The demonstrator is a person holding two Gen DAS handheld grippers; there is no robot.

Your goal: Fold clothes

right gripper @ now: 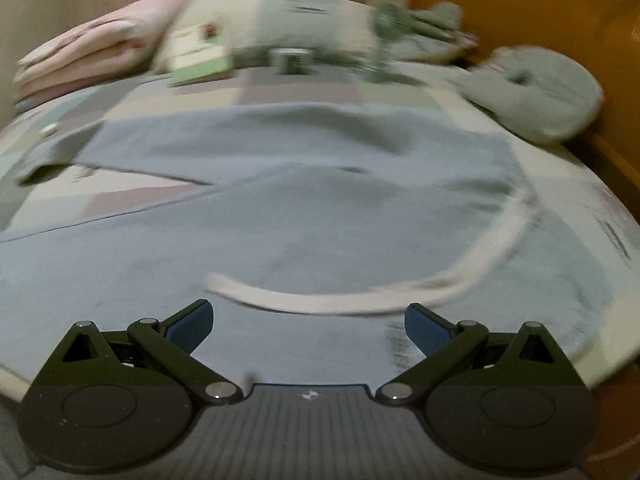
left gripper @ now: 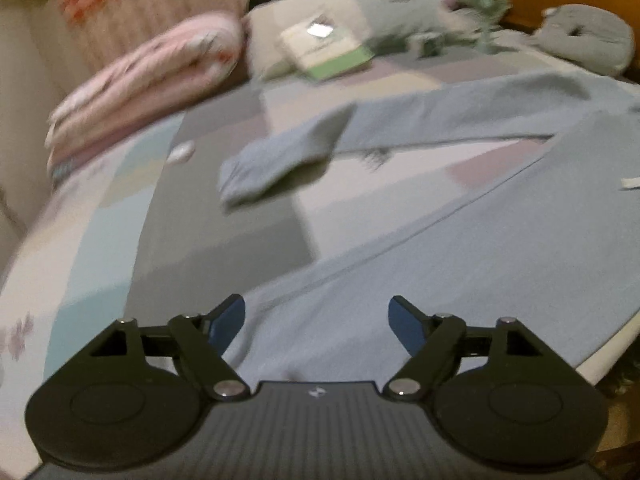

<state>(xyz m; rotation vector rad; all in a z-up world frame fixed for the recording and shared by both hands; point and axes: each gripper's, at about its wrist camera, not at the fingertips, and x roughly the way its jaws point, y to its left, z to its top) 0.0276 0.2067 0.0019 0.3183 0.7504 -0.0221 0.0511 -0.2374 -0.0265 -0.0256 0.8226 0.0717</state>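
bedroom scene: a bed with a patchwork cover in pale squares takes most of both views, with a rolled pink blanket and a long grey cushion pushed to the far end, probably to leave the middle free for folding. on this free part lies the light blue top, spread flat, so that its edges are easy to reach; it seems to be not yet folded. one sleeve stretches away to the left side, apart from the body, and a white band curves across the cloth near the front, maybe the neck trim, but the blur makes this unsure. the left gripper hangs over the near part of the top, tilted down toward it, its jaws apart and with nothing between them. the right gripper is in the same pose above the white band, jaws also wide and empty. both pictures are smeared, so small details are not clear.
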